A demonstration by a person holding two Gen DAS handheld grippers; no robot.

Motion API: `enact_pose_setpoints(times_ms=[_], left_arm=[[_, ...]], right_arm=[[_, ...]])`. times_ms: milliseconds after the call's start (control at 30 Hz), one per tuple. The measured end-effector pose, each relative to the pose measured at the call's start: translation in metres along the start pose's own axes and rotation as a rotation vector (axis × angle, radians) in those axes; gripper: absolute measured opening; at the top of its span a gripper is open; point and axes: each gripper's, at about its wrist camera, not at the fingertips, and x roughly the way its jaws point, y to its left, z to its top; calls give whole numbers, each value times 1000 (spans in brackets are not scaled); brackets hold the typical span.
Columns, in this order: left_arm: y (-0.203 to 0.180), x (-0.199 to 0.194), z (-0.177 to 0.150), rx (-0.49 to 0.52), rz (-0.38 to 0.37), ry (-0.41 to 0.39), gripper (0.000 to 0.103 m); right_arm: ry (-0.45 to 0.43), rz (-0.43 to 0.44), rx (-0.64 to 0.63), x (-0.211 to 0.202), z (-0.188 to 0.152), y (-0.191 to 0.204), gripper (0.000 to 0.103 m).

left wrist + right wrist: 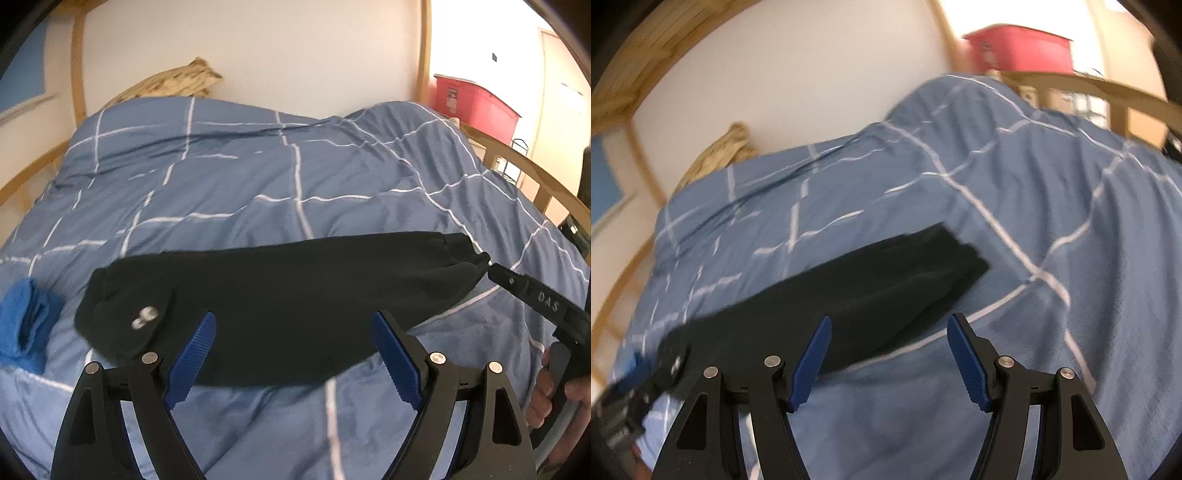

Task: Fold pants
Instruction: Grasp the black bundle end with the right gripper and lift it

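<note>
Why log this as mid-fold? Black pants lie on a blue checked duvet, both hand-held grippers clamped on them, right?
Not clamped. In the wrist views the left hand-held gripper and right hand-held gripper stand open, gripping nothing. The black pants do lie on the blue checked duvet.

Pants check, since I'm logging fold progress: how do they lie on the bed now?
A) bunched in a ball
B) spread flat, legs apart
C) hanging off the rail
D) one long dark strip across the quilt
D: the pants stretch as one long strip across the quilt.
</note>
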Motion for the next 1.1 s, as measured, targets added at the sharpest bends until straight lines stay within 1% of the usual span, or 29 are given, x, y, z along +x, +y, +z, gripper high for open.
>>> enact_pose_setpoints(times_ms=[133, 300, 400, 533, 567, 600, 633, 667, 700, 767, 900, 967, 1067, 1100], left_arm=[[-16, 22, 7, 23, 24, -2, 86], [-27, 46, 13, 33, 25, 20, 86], [-29, 62, 17, 34, 22, 50, 86], [-29, 70, 15, 27, 37, 63, 86], [-28, 71, 14, 23, 41, 67, 86], [-26, 72, 13, 21, 41, 72, 86], [-25, 73, 12, 20, 43, 76, 86], [-24, 74, 11, 20, 46, 80, 86], [-22, 74, 10, 22, 46, 85, 86], [-16, 73, 8, 14, 51, 89, 86], [5, 64, 8, -21, 53, 91, 86], [21, 54, 8, -36, 54, 85, 86], [47, 35, 5, -65, 77, 72, 86], [61, 26, 3, -81, 94, 68, 86]], right_arm=[[17, 26, 134, 25, 9, -28, 65], [41, 51, 309, 56, 13, -56, 65], [48, 58, 334, 70, 14, -61, 65], [64, 49, 364, 89, 20, -66, 65], [69, 42, 367, 92, 21, -67, 61], [72, 37, 368, 95, 21, -68, 52], [79, 41, 362, 98, 21, -67, 48], [82, 44, 355, 99, 20, -66, 36], [79, 38, 344, 98, 20, -64, 21], [53, 29, 301, 89, 23, -58, 18], [-25, 33, 192, 59, 32, -29, 17], [-69, 48, 125, 39, 38, -4, 17], [-127, 59, 8, 15, 45, 37, 17], [-141, 62, -27, 9, 47, 52, 17]])
